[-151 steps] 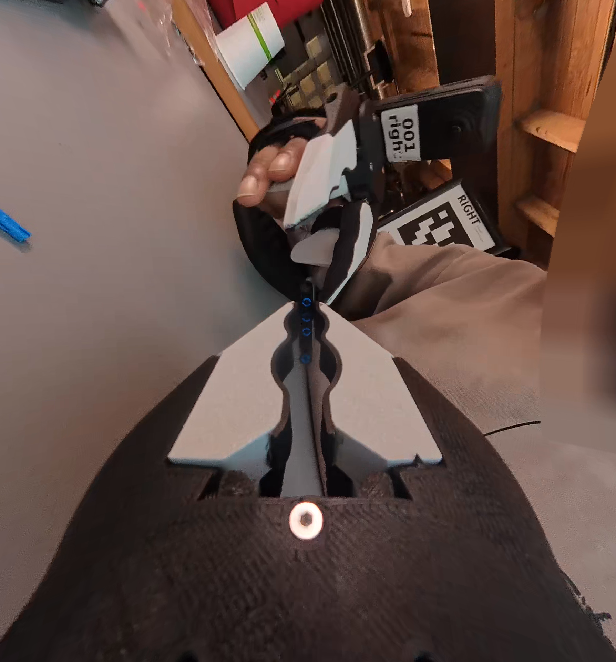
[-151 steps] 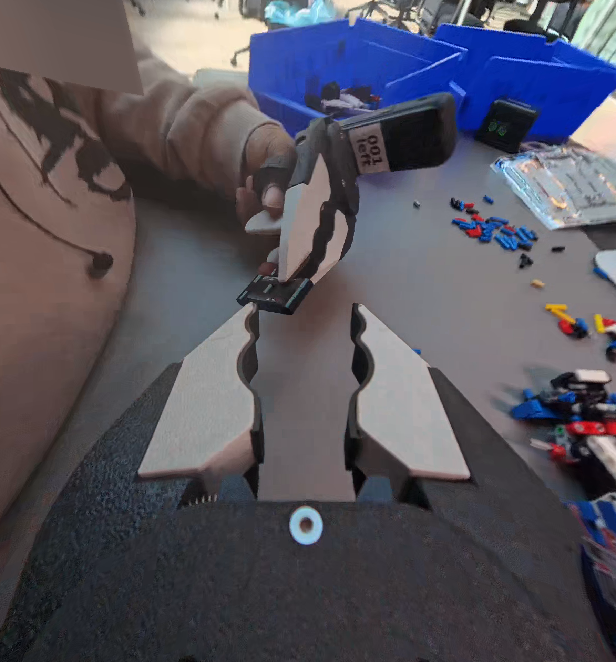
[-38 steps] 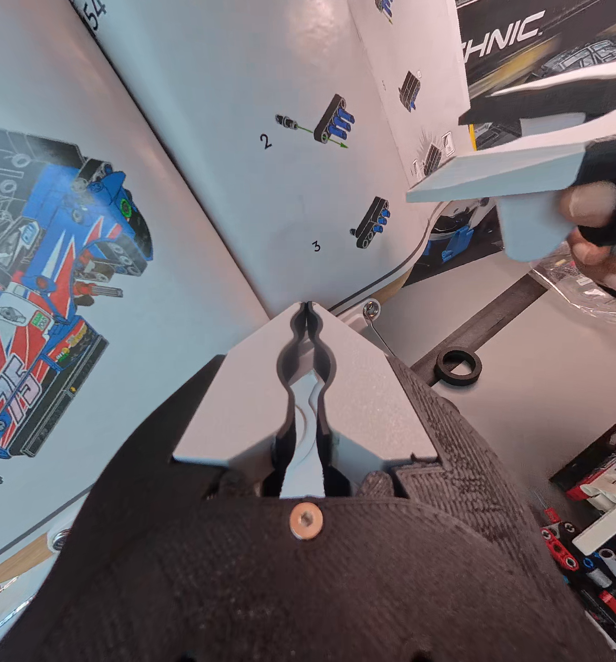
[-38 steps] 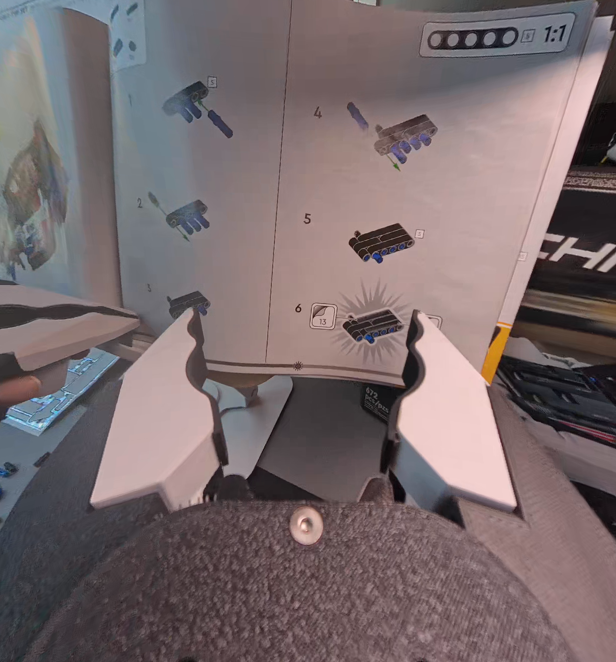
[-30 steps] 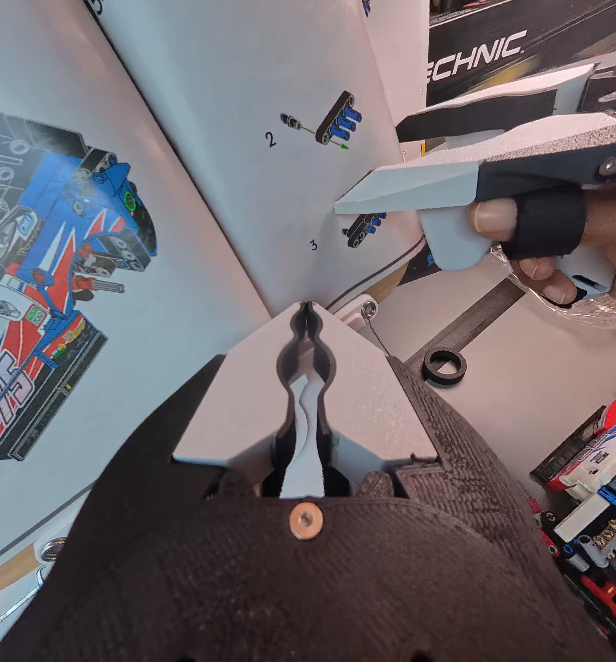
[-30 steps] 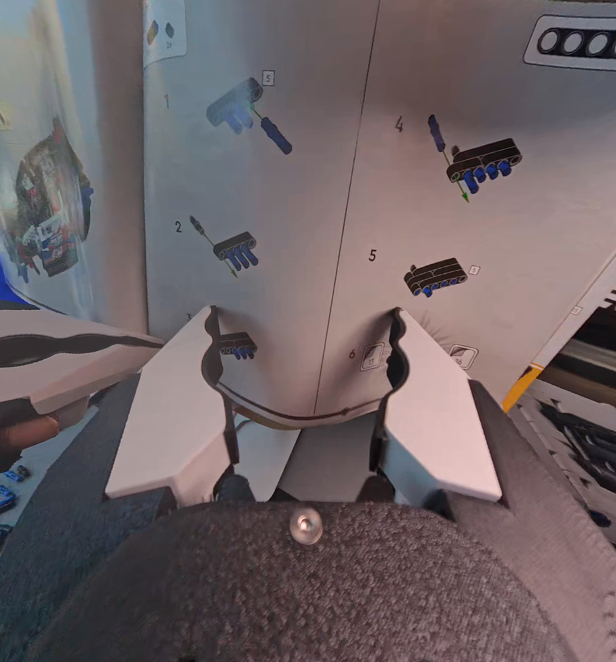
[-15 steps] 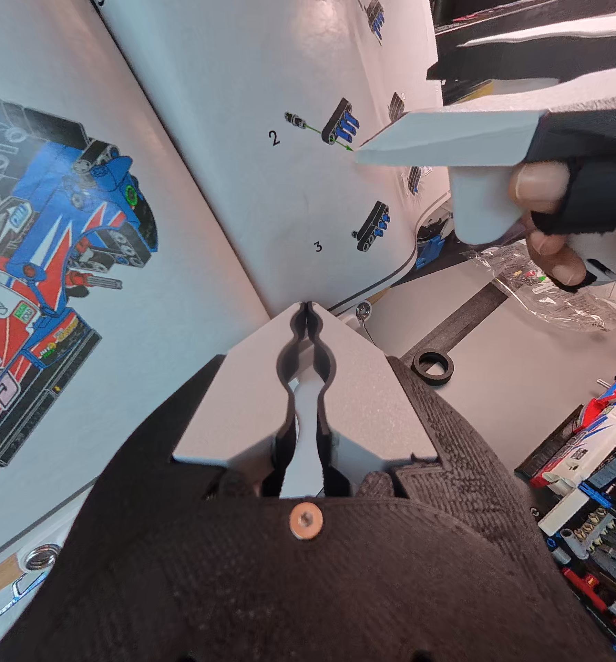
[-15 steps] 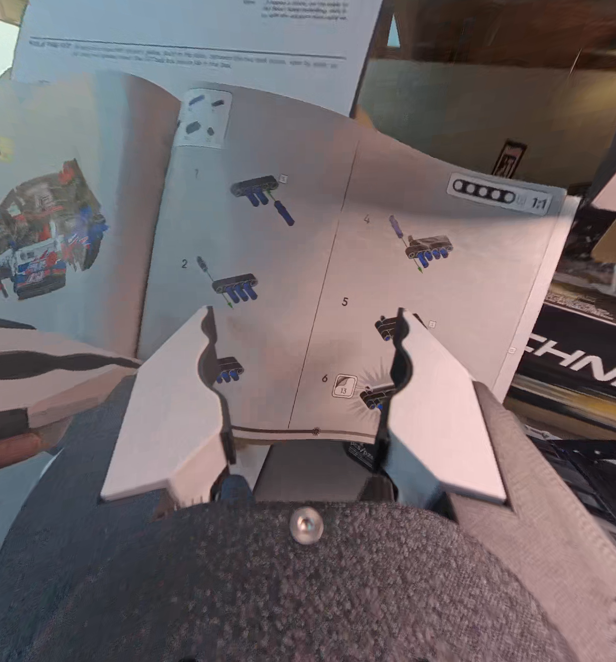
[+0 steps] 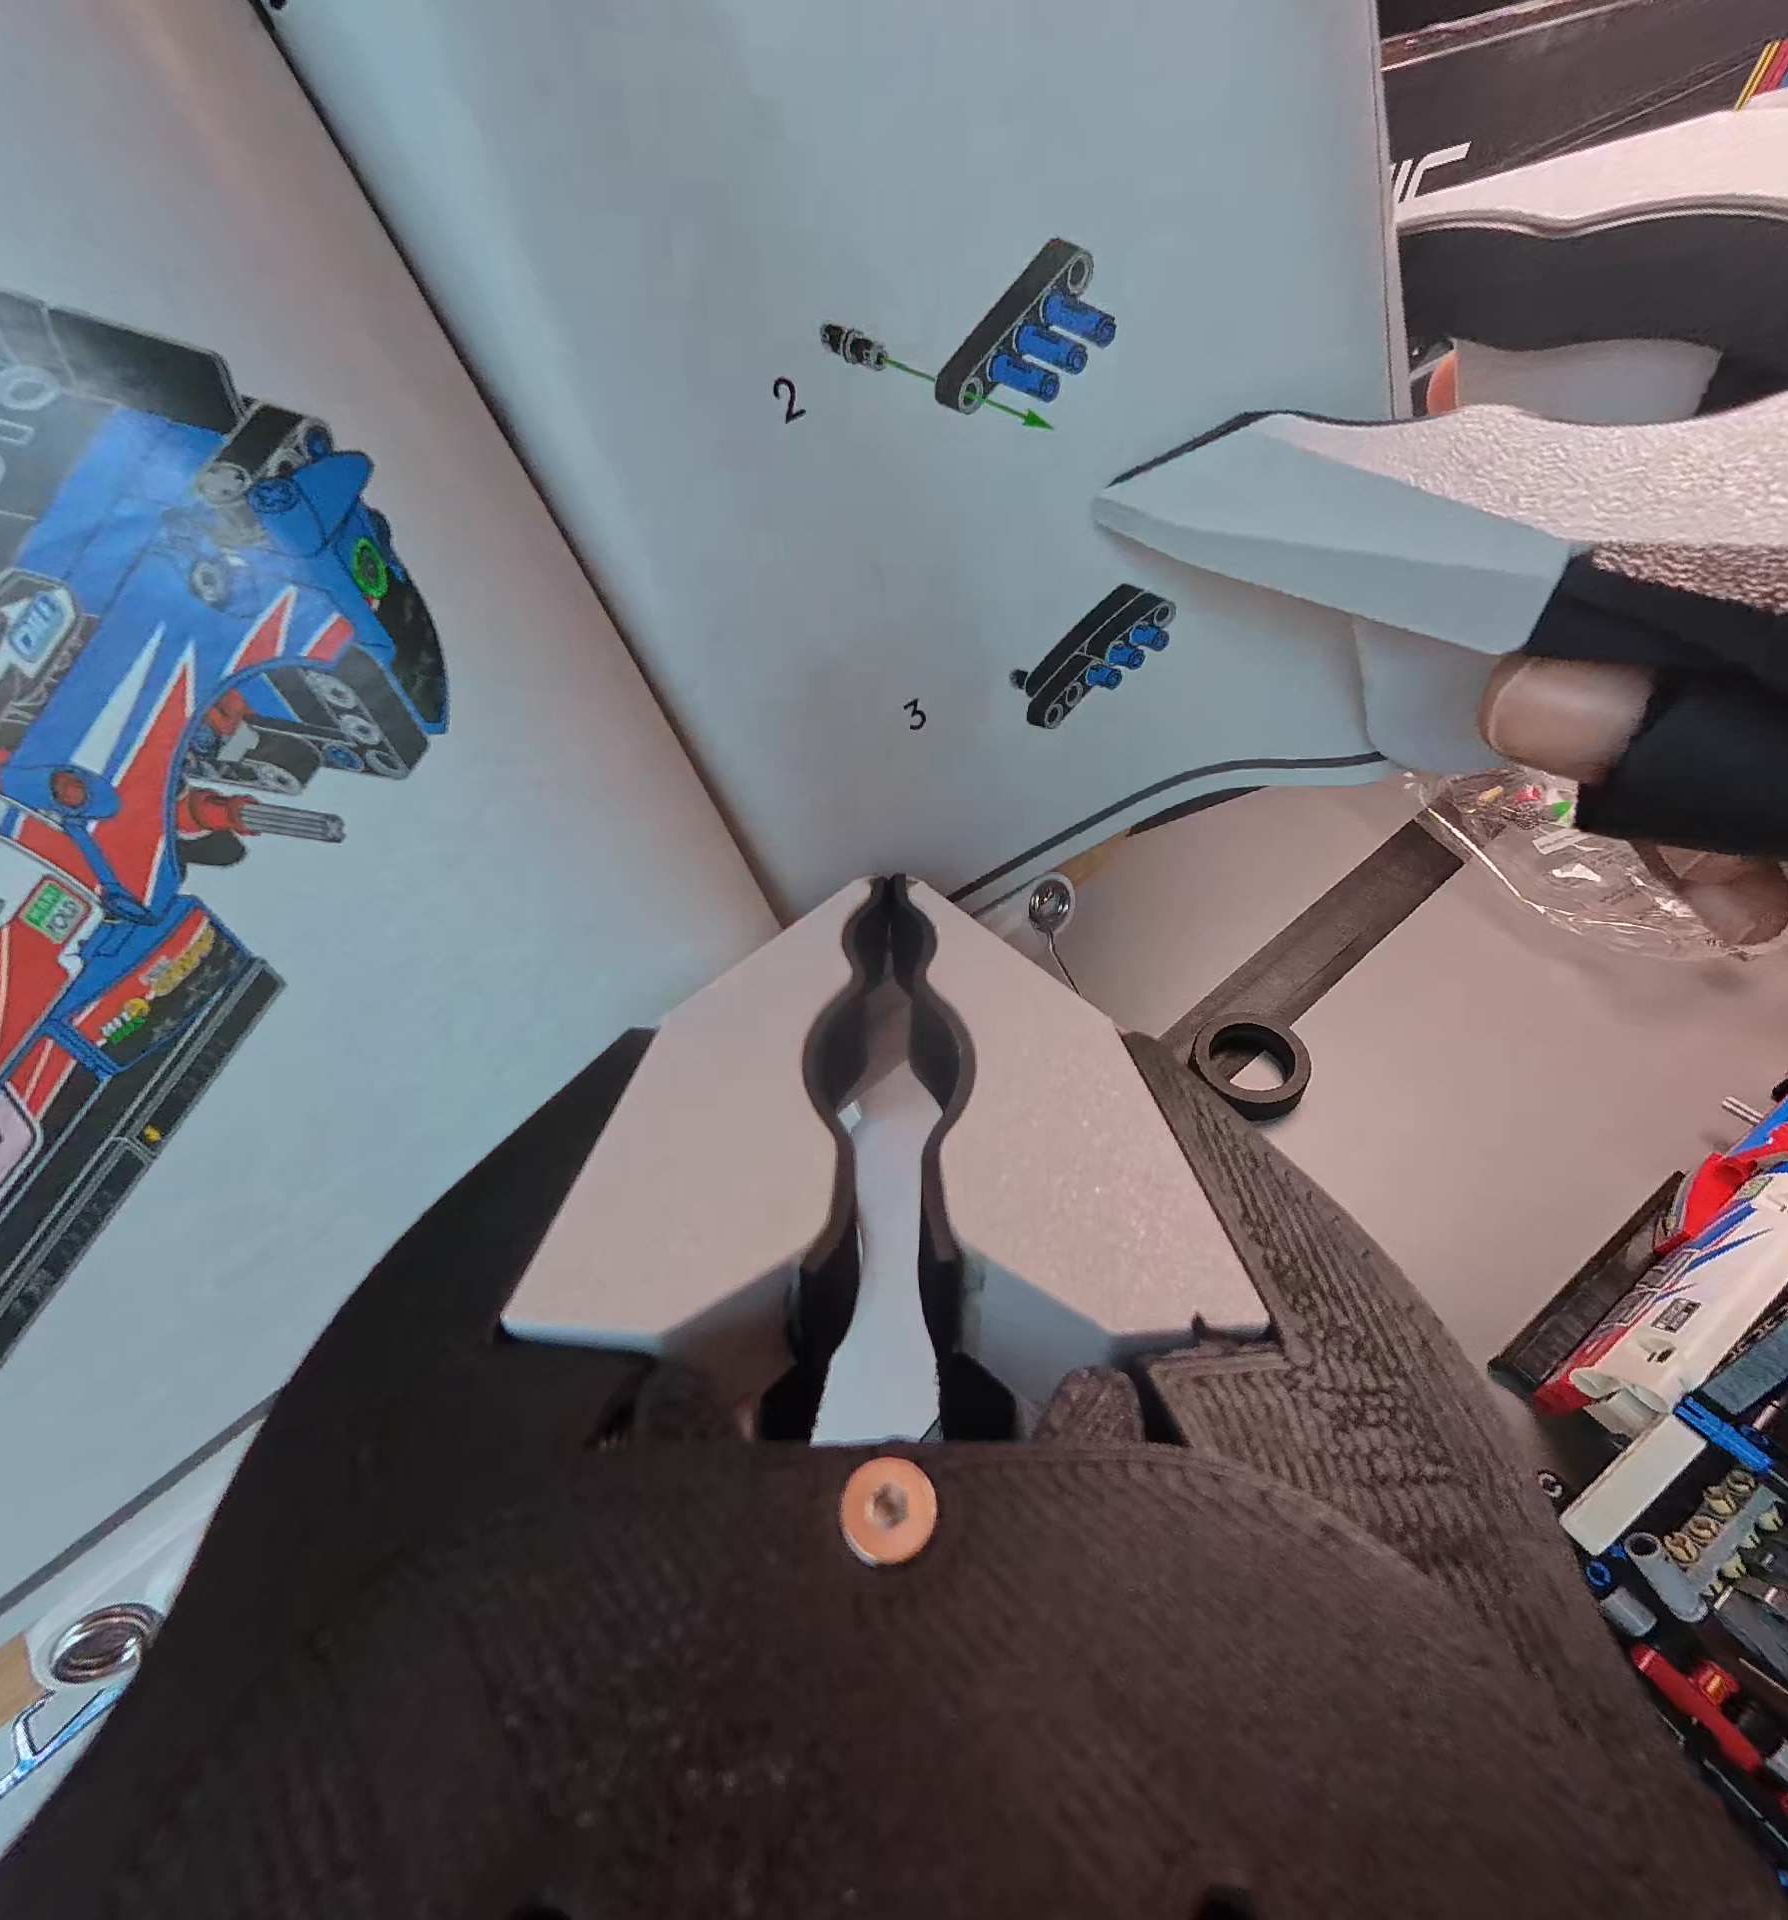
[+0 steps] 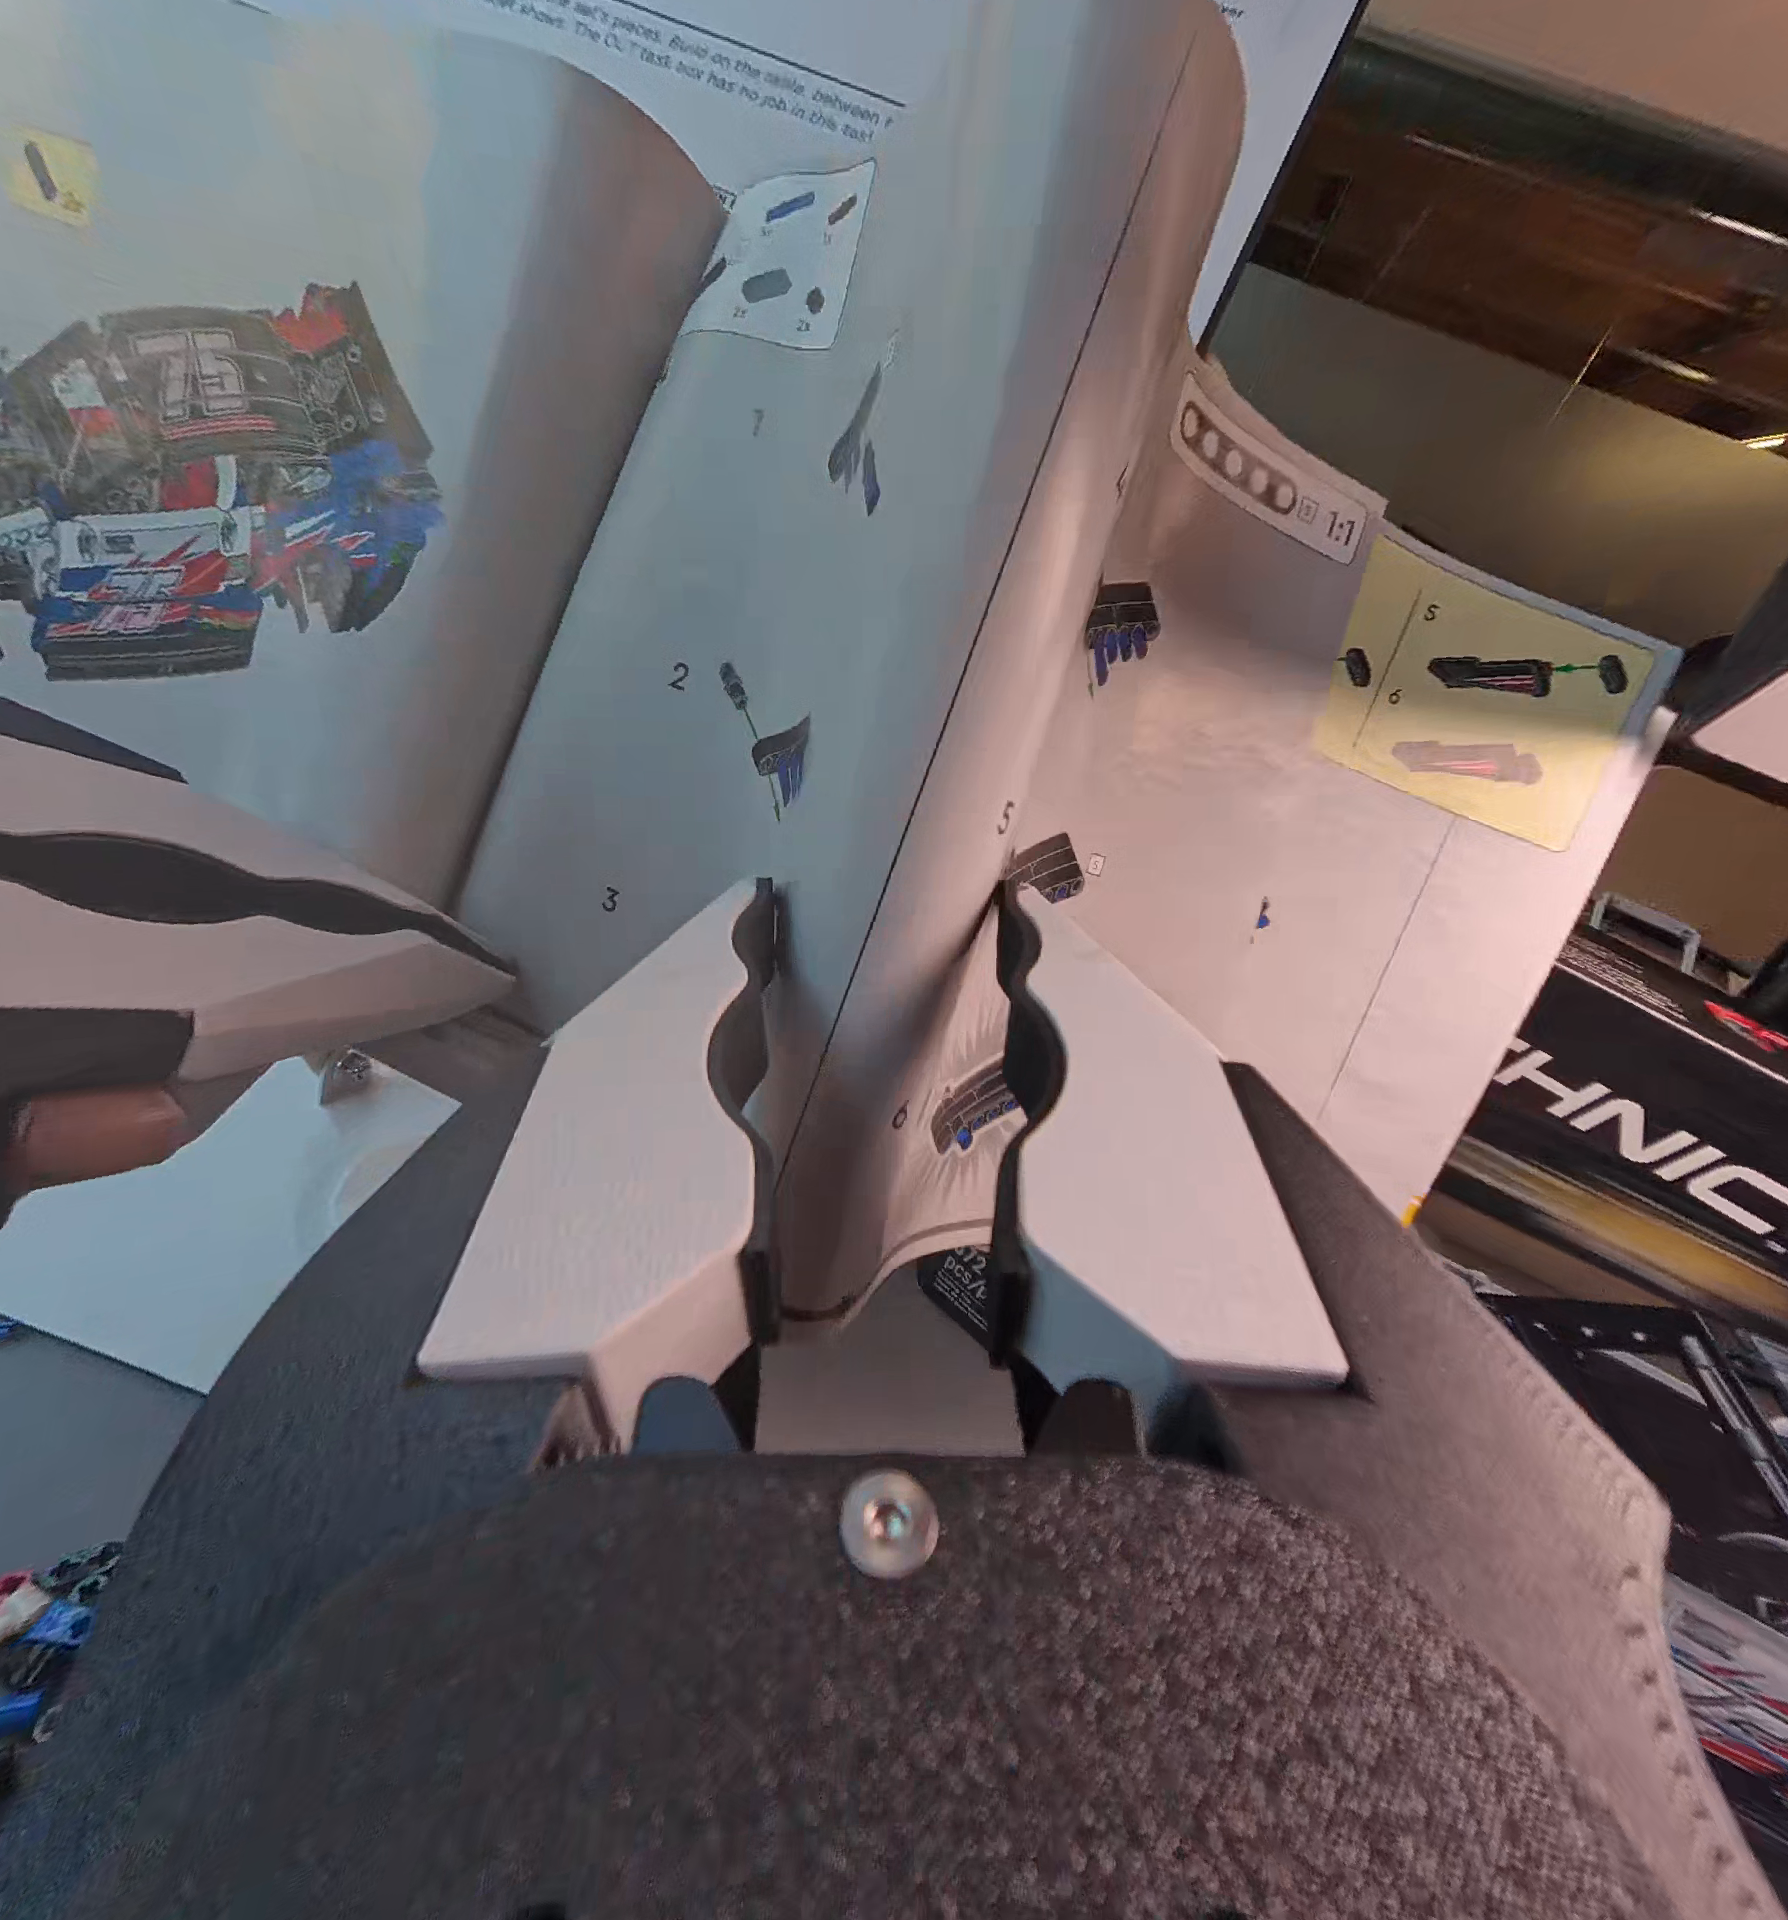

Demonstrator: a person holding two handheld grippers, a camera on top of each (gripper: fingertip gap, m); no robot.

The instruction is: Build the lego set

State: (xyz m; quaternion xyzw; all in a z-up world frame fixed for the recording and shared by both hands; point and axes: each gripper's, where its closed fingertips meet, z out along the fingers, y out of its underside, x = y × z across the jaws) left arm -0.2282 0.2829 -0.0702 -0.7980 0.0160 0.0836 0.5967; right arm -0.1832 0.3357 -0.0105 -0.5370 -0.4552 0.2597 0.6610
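Right wrist view: right gripper (image 10: 885, 904) spread with a curled page of the upright instruction booklet (image 10: 641, 540) standing between its fingers, left gripper (image 9: 890, 883) pressed together, empty, tips at the booklet's bottom edge, loose lego pieces (image 10: 17, 1631) on the table (image 10: 59, 1403) at lower left.

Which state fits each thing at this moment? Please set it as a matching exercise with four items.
Things:
1. left hand-held gripper
2. right hand-held gripper
3. instruction booklet
4. black ring

States:
A. lying flat on the table
B. open, with a page standing in the gap
C. standing open
D. shut, tips together

Pairs: 1-D, 2-B, 3-C, 4-A
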